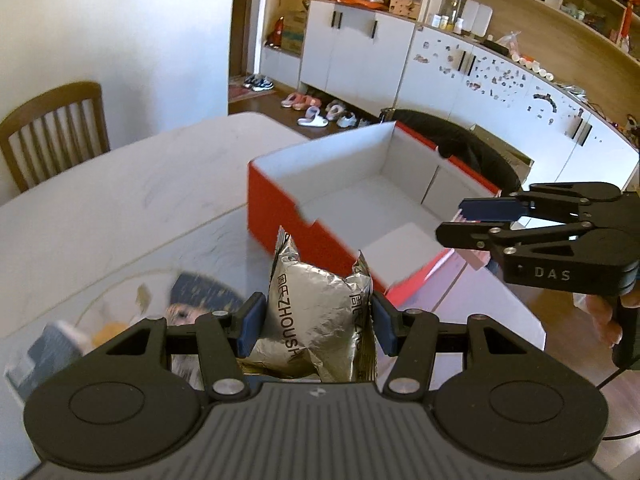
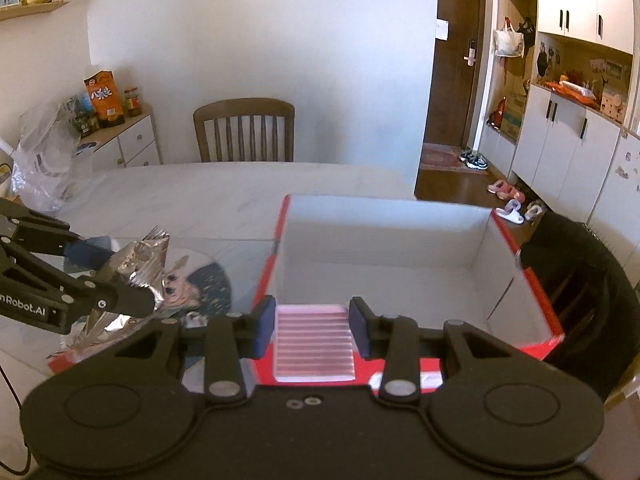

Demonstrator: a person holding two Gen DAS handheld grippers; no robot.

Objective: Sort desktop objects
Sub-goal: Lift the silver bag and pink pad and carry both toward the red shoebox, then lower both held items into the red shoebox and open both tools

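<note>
In the left wrist view, the left tool [image 1: 318, 322] clamps a crinkled silver foil snack packet [image 1: 316, 312] between its blue pads, above the pale marble desk [image 1: 120, 200], near the open red cardboard box with white lining [image 1: 280, 204]. In the right wrist view, the right tool [image 2: 312, 326] grips a pink ribbed rectangular block [image 2: 314, 344] at the box's near edge, the packet at left.

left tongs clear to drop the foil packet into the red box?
Probably yes. The left tongs grip the foil packet just short of the red box, whose top is open. The right tongs hover over its far side, holding a pink ridged block.
</note>
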